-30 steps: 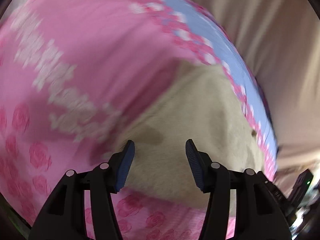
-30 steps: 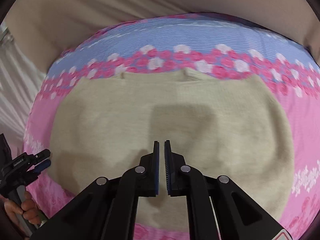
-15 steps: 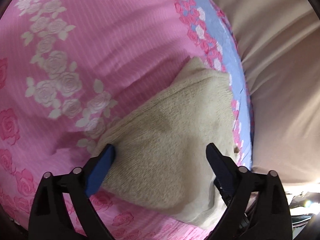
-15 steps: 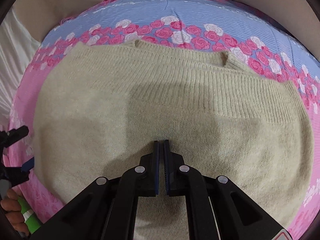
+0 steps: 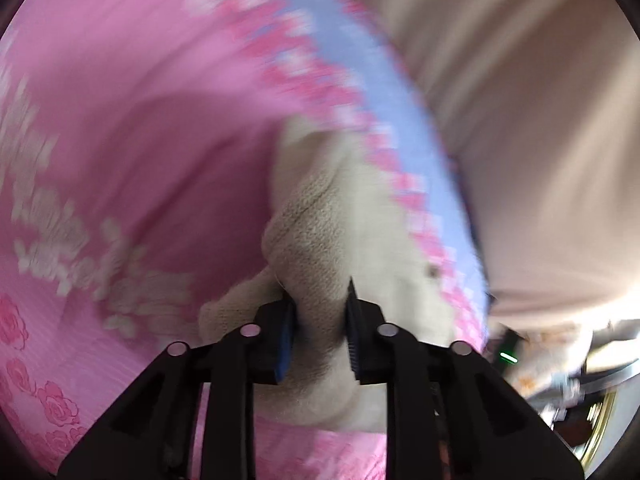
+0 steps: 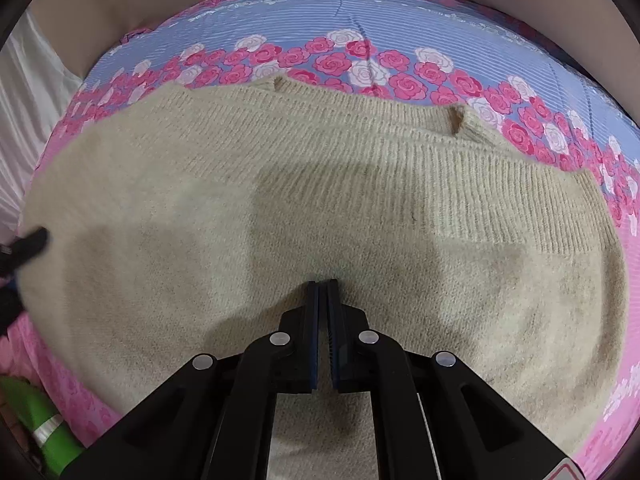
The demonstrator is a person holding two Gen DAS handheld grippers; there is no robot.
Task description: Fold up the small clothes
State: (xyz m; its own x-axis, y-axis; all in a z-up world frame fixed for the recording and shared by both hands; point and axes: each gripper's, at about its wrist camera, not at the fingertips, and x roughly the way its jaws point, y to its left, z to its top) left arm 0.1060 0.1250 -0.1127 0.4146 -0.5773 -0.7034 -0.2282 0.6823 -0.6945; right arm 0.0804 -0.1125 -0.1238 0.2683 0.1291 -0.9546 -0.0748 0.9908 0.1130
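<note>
The left gripper was wide open a moment ago; now it has squeezed in on the edge of the sweater.

The cream sweater lies flat in the middle of the frame on the pink rose bed sheet, with its ribbed hem toward the top. The right gripper is pressed almost shut on the middle of the knit, with no cloth showing between its jaws. The sweater looks soft, floppy and light, so it should bend easily. The corners and ribbed hem look like good spots to grab.
</note>
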